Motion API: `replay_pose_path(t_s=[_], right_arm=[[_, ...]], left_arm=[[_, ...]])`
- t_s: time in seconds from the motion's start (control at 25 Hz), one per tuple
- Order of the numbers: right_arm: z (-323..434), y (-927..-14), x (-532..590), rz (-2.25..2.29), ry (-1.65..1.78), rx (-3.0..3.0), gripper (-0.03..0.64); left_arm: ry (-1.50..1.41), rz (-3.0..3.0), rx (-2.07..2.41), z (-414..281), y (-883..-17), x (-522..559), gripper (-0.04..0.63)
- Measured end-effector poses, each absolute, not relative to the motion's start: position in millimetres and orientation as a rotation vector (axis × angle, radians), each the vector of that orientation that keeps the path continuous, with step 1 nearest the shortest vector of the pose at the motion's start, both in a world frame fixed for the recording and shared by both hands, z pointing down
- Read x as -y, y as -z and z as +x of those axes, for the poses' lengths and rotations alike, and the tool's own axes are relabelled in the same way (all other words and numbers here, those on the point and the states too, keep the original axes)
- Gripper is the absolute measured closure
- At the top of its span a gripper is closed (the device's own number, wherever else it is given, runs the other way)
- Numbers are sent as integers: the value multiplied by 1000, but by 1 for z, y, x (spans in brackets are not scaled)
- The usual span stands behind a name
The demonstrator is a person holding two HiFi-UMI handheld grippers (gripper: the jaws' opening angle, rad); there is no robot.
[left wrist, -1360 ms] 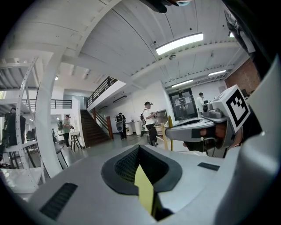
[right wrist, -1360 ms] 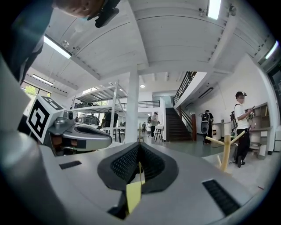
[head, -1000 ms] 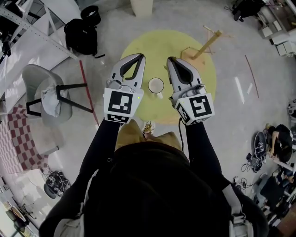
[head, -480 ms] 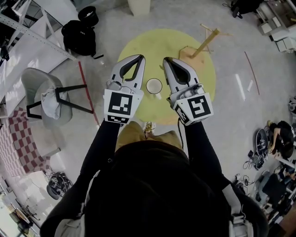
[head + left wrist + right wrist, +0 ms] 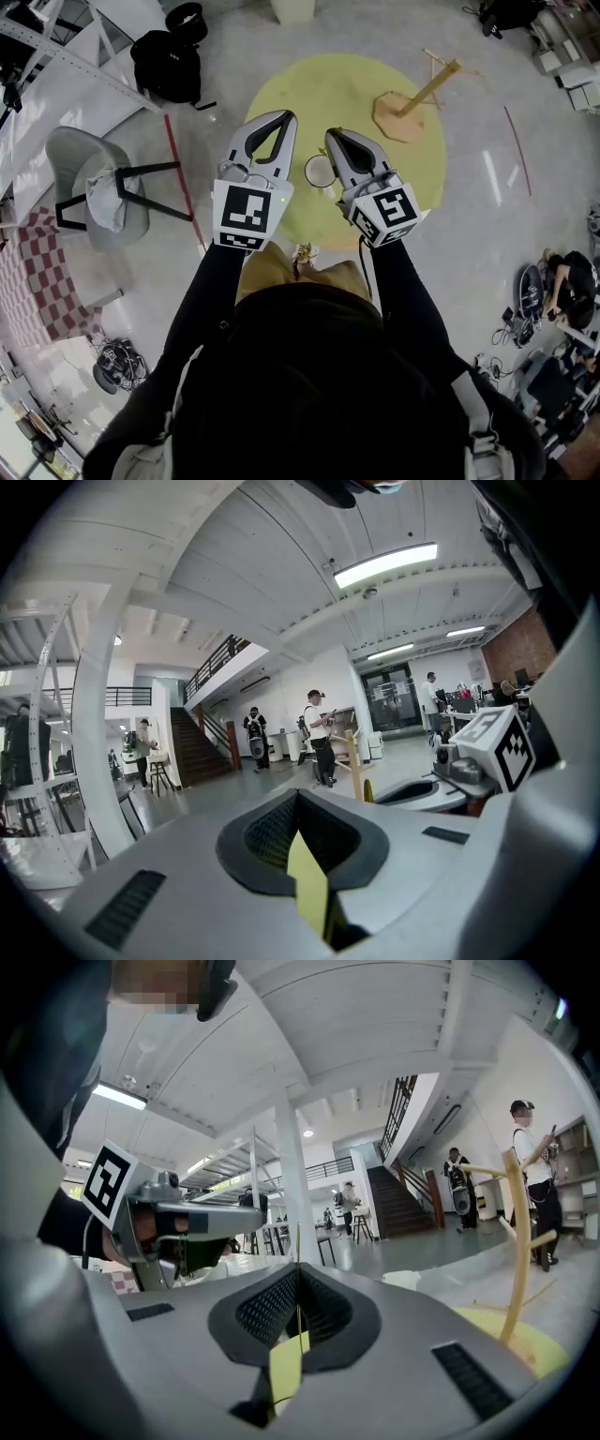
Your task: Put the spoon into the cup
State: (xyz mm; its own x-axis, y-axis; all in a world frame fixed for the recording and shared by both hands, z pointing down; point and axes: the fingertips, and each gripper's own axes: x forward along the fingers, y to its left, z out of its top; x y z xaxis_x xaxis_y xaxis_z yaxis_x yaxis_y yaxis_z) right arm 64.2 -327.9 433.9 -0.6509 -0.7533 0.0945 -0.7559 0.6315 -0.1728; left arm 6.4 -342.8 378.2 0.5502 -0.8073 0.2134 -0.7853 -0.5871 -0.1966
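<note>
Your right gripper (image 5: 330,136), clamped on the thin golden spoon (image 5: 300,1279), has dipped beside the white round cup (image 5: 317,172); left gripper (image 5: 288,115) stays closed, empty, so insertion looks next

Cup (image 5: 317,172) sits on the round table (image 5: 347,84), near edge, between left gripper (image 5: 286,115) and right gripper (image 5: 330,135); the right one overlaps its rim. Spoon (image 5: 298,1241) stands edge-on in the right jaws. Wooden stand (image 5: 412,103) at table's far right. Chair (image 5: 94,187) left of table, backpack (image 5: 167,67) beyond it.
</note>
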Motion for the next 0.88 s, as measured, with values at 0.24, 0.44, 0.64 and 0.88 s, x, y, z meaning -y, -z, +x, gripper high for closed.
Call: replay_pose_path(t_s=[0.24,0.44,0.64,0.88], right_arm=[[62,-487,319,1277,-448,2736,589],[63,-526,313,1254,-526,2652,589],[73,-555,304,1247,-560,2561,589],[78,-566,294,1236,-567,2525,589]], left_arm=[[446,-2699,-1395,3,-381,342,580],[458,-2706,-1391,3,-384,341,580],[464,-2709,-1374,7,-384,340,580],[467,-2705,-1357,9,-381,336,580]])
